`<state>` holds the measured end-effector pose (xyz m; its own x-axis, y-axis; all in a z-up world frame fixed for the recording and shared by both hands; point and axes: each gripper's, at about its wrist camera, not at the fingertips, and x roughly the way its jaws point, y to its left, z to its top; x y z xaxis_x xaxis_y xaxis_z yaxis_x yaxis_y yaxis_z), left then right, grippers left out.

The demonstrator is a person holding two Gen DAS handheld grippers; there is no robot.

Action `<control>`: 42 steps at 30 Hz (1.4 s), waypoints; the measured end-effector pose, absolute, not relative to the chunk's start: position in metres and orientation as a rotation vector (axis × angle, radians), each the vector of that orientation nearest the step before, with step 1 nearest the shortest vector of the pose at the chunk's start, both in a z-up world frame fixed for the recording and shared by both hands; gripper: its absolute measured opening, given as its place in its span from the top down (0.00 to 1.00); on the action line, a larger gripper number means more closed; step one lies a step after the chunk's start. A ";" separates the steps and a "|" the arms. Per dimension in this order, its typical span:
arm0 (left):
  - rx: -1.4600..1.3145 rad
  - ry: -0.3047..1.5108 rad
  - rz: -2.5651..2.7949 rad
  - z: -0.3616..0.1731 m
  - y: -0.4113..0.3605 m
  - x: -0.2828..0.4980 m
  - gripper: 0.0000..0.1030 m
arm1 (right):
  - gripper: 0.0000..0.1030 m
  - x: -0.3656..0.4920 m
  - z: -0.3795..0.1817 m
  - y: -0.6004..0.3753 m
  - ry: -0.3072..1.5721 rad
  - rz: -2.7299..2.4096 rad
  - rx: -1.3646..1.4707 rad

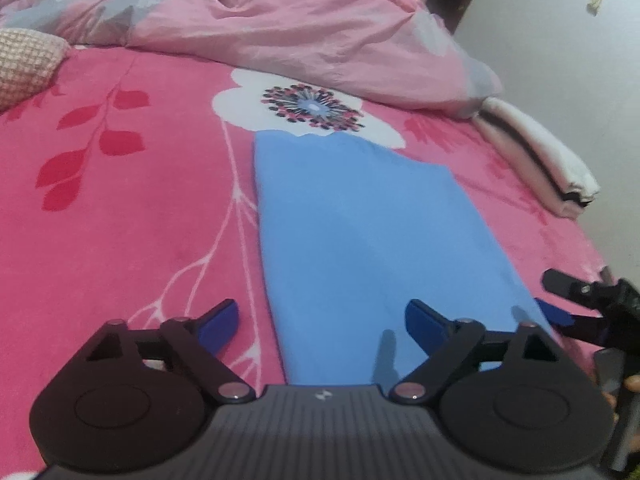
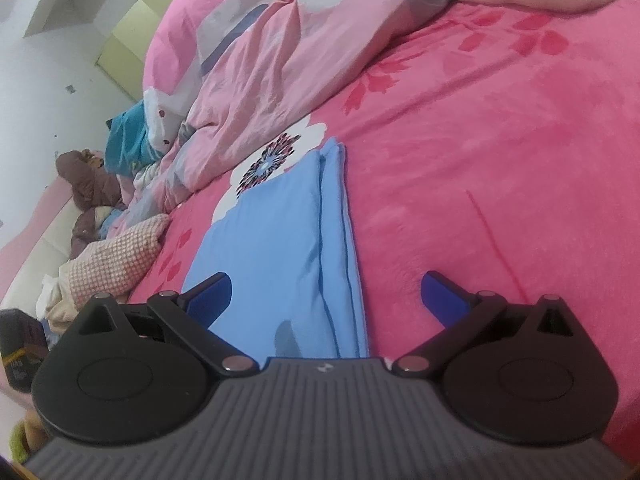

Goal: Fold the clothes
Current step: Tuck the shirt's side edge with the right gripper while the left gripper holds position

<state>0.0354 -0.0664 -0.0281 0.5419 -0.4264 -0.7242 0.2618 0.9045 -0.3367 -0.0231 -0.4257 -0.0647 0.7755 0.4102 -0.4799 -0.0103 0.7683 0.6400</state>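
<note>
My left claw (image 1: pixel 322 322) stands spread above the near end of the folded light-blue cloth garment (image 1: pixel 360 240), one blue pad over the pink floral fleece bedspread (image 1: pixel 120 220) just left of the garment, the other over the blue fabric itself; nothing is pinched between them. My right claw (image 2: pixel 326 300) is spread as well, with the garment's layered right-hand edge (image 2: pixel 340 260) running up between its pads, neither pad pressing on it. In the left wrist view my right claw (image 1: pixel 560 300) shows at the garment's near right corner, close to the bed's right edge.

The garment lies flat as a long narrow strip down the middle of the bed, its far end reaching the white flower with a dark centre (image 1: pixel 312 108) printed on the bedspread. Beyond that flower a crumpled pale pink quilt with grey patches (image 1: pixel 280 28) is heaped across the far part of the bed. A stack of folded cream and pink cloth (image 1: pixel 536 156) sits along the bed's right edge, and a cream waffle-textured cushion (image 1: pixel 24 64) rests by the left edge.
</note>
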 end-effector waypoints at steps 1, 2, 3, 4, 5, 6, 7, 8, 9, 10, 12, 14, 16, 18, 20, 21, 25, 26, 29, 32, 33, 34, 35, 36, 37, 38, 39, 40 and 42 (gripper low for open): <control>-0.214 0.915 -0.419 -0.029 -0.063 0.037 0.27 | 0.01 -0.024 -0.065 -0.426 0.649 0.249 0.660; -0.225 0.921 -0.420 -0.029 -0.060 0.039 0.33 | 0.01 -0.024 -0.065 -0.425 0.645 0.250 0.656; -0.231 0.925 -0.421 -0.030 -0.058 0.041 0.39 | 0.01 -0.025 -0.065 -0.425 0.642 0.251 0.652; -0.238 0.930 -0.423 -0.030 -0.055 0.043 0.41 | 0.01 -0.026 -0.066 -0.424 0.635 0.252 0.648; -0.253 0.938 -0.428 -0.030 -0.052 0.046 0.44 | 0.01 -0.027 -0.066 -0.424 0.626 0.252 0.644; -0.272 0.947 -0.436 -0.030 -0.048 0.048 0.45 | 0.01 -0.029 -0.067 -0.423 0.617 0.252 0.637; -0.290 0.956 -0.443 -0.031 -0.045 0.051 0.46 | 0.01 -0.030 -0.068 -0.422 0.610 0.253 0.628; -0.312 0.967 -0.451 -0.031 -0.041 0.055 0.48 | 0.01 -0.031 -0.068 -0.420 0.601 0.252 0.616; -0.329 0.978 -0.457 -0.032 -0.038 0.058 0.50 | 0.01 -0.032 -0.069 -0.418 0.593 0.251 0.600; -0.354 0.993 -0.463 -0.034 -0.034 0.062 0.50 | 0.01 -0.033 -0.069 -0.416 0.584 0.249 0.581; -0.416 1.022 -0.476 -0.038 -0.025 0.071 0.54 | 0.01 -0.036 -0.070 -0.411 0.566 0.242 0.541; -0.494 1.048 -0.494 -0.045 -0.016 0.079 0.54 | 0.01 -0.038 -0.071 -0.406 0.554 0.235 0.508; -0.552 1.062 -0.513 -0.051 -0.010 0.088 0.55 | 0.01 -0.038 -0.071 -0.406 0.550 0.232 0.506; -0.606 1.074 -0.532 -0.058 -0.006 0.096 0.55 | 0.01 -0.039 -0.072 -0.410 0.540 0.236 0.537; -0.638 1.083 -0.549 -0.062 -0.005 0.105 0.54 | 0.01 -0.040 -0.074 -0.413 0.532 0.242 0.563; -0.646 1.088 -0.558 -0.064 -0.006 0.110 0.52 | 0.01 -0.040 -0.074 -0.414 0.528 0.245 0.576; -0.711 1.097 -0.586 -0.072 -0.008 0.130 0.50 | 0.01 -0.040 -0.074 -0.413 0.526 0.246 0.573; -0.727 1.101 -0.592 -0.075 -0.009 0.135 0.49 | 0.01 -0.040 -0.074 -0.413 0.526 0.246 0.572; -0.761 1.109 -0.611 -0.080 -0.014 0.147 0.48 | 0.01 -0.042 -0.074 -0.412 0.522 0.245 0.581; -0.768 1.112 -0.636 -0.083 -0.022 0.159 0.46 | 0.01 -0.041 -0.075 -0.412 0.520 0.244 0.591; -0.773 1.112 -0.644 -0.084 -0.025 0.162 0.45 | 0.01 -0.040 -0.074 -0.412 0.522 0.242 0.591; -0.778 1.112 -0.651 -0.085 -0.027 0.165 0.45 | 0.01 -0.039 -0.073 -0.412 0.531 0.243 0.584; -0.782 1.112 -0.658 -0.087 -0.030 0.168 0.44 | 0.01 -0.037 -0.072 -0.411 0.542 0.245 0.575; -0.789 1.108 -0.665 -0.088 -0.032 0.171 0.44 | 0.01 -0.033 -0.069 -0.413 0.558 0.253 0.575; -0.798 1.104 -0.671 -0.089 -0.034 0.173 0.44 | 0.01 -0.029 -0.067 -0.415 0.575 0.262 0.576; -0.804 1.097 -0.675 -0.090 -0.034 0.174 0.44 | 0.01 -0.022 -0.065 -0.421 0.592 0.272 0.604; -0.810 1.089 -0.679 -0.092 -0.035 0.174 0.44 | 0.01 -0.013 -0.064 -0.427 0.614 0.286 0.647; -0.816 1.082 -0.683 -0.093 -0.035 0.174 0.44 | 0.01 -0.003 -0.062 -0.434 0.637 0.299 0.692; -0.822 1.069 -0.690 -0.094 -0.036 0.173 0.44 | 0.01 0.018 -0.060 -0.443 0.666 0.344 0.745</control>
<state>0.1733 -0.0358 -0.0939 0.3340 -0.8162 -0.4715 0.0932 0.5264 -0.8451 0.0177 -0.4429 -0.0601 0.7444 0.5091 -0.4321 -0.0576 0.6937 0.7180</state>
